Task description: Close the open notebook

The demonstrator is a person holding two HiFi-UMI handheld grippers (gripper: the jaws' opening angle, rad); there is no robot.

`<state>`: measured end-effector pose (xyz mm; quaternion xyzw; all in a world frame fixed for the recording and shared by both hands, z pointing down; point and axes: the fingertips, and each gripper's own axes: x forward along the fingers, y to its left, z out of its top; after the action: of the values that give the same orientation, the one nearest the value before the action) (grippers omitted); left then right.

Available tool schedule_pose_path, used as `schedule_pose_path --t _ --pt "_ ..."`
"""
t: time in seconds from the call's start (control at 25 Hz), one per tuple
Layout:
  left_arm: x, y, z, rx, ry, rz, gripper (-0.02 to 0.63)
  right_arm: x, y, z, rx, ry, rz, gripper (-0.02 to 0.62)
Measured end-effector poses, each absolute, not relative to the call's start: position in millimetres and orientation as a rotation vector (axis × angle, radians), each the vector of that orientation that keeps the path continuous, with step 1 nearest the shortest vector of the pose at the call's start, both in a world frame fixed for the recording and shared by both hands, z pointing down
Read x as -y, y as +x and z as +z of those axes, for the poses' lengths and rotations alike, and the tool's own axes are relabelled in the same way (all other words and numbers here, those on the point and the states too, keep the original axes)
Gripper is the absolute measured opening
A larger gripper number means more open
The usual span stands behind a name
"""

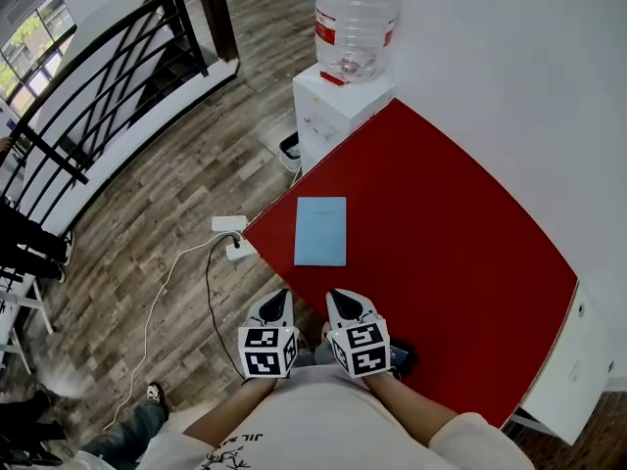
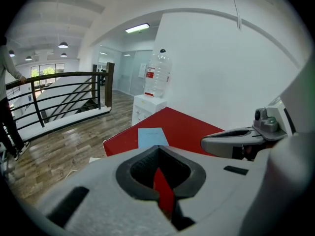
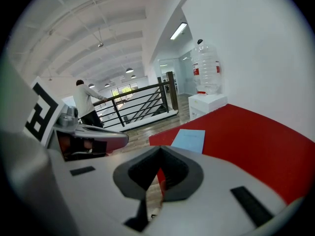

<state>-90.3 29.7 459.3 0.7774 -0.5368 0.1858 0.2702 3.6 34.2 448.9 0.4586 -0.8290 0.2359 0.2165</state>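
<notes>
Lying closed, notebook point(image 1: 320, 230) ahead of left tongs point(image 1: 278, 298), right tongs point(image 1: 338, 300); both pressed together, empty.

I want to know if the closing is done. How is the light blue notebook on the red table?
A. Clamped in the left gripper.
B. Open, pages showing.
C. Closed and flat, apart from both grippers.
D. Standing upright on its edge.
C: the notebook lies flat on the red table, only its blue cover showing, with the left gripper and right gripper short of it.

Water bottle point(image 1: 357, 13) top cut off, dark object point(image 1: 403, 358) partly behind right gripper point(image 1: 339, 298)
</notes>
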Motion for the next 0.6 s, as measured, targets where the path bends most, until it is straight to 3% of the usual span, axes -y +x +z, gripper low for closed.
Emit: schedule_pose_path --t 0.6 --pt "-33.5 -89.8 455.0 1.447 2.105 0.503 0.006 -36.6 4.0 443.4 2.303 1.281 0.648 0.005"
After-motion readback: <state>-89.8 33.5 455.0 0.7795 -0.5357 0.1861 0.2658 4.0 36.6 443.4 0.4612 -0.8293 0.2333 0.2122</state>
